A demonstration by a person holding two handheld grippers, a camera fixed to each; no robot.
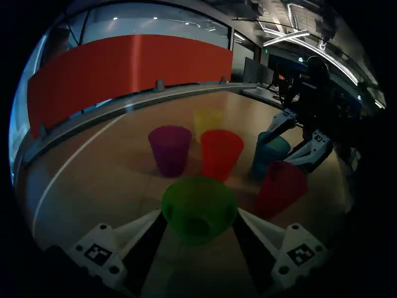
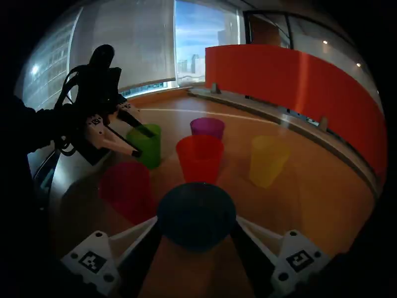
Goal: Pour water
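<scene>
My left gripper (image 1: 198,217) is shut on a green cup (image 1: 198,206), which stands upright on the wooden table between the two fingers. My right gripper (image 2: 196,224) is shut on a dark teal cup (image 2: 196,211) the same way. In the left gripper view the right gripper (image 1: 276,149) holds the teal cup (image 1: 270,155) at the right. In the right gripper view the left gripper (image 2: 143,143) grips the green cup (image 2: 147,145) at the left. I cannot tell whether either cup holds water.
On the wooden table (image 1: 99,174) stand a purple cup (image 1: 170,149), an orange-red cup (image 1: 221,153), a yellow cup (image 1: 207,120) and a dark red cup (image 1: 280,187), close together between the grippers. An orange partition (image 1: 129,64) lines the table's far edge. A person's dark sleeve (image 2: 30,129) is at the left.
</scene>
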